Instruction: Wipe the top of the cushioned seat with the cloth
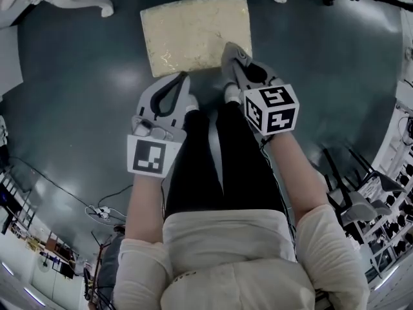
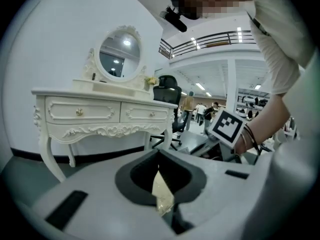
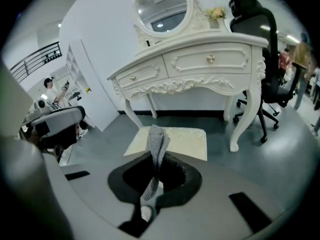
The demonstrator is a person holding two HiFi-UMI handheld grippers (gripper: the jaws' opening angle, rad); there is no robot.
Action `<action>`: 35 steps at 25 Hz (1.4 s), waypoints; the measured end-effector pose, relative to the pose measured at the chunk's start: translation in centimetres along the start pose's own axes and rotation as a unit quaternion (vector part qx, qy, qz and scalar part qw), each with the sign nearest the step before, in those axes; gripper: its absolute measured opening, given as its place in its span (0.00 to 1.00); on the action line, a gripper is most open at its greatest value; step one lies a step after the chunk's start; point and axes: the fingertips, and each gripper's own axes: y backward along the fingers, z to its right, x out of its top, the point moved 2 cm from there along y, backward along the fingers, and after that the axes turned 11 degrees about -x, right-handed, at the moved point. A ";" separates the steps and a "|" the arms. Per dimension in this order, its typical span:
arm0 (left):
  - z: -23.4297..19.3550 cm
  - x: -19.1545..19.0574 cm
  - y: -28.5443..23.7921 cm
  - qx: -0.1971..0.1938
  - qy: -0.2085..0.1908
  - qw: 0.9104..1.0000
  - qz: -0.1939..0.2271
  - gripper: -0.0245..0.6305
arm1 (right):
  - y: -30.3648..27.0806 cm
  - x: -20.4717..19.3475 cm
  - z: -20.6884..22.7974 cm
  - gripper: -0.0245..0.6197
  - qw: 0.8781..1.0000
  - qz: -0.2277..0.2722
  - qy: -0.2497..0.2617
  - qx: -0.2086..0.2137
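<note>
Dark floor (image 1: 77, 108); right claw (image 3: 156, 156) pinches cloth (image 3: 156, 140) (half-swallowed) near seat (image 3: 187, 139).

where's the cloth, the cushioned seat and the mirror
cloth (image 3: 156, 145): right gripper view, its upper fold
cushioned seat (image 1: 193, 34): head view, middle of its top
mirror (image 2: 119, 54): left gripper view, the glass

Probably a lab hall: mezzanine railing (image 2: 210, 38), office chair (image 3: 272, 79).

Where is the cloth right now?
In the right gripper view, the gray cloth is pinched in the right tongs, at the near edge of the cream cushion, in front of the white dressing table.
</note>
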 end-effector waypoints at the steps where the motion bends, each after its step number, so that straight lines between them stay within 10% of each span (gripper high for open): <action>1: 0.0 0.9 0.7 0.003 -0.005 1.000 0.005 0.04 | 0.8 0.9 -0.7 0.08 1.000 0.012 0.005 0.001; 19: 3.8 19.6 9.2 0.036 -0.122 0.990 0.061 0.04 | 20.3 16.3 -3.8 0.08 0.977 0.199 0.078 -0.009; 35: 5.2 30.7 14.8 0.081 -0.168 0.975 0.119 0.04 | 33.0 25.5 -5.2 0.08 0.920 0.367 0.137 -0.015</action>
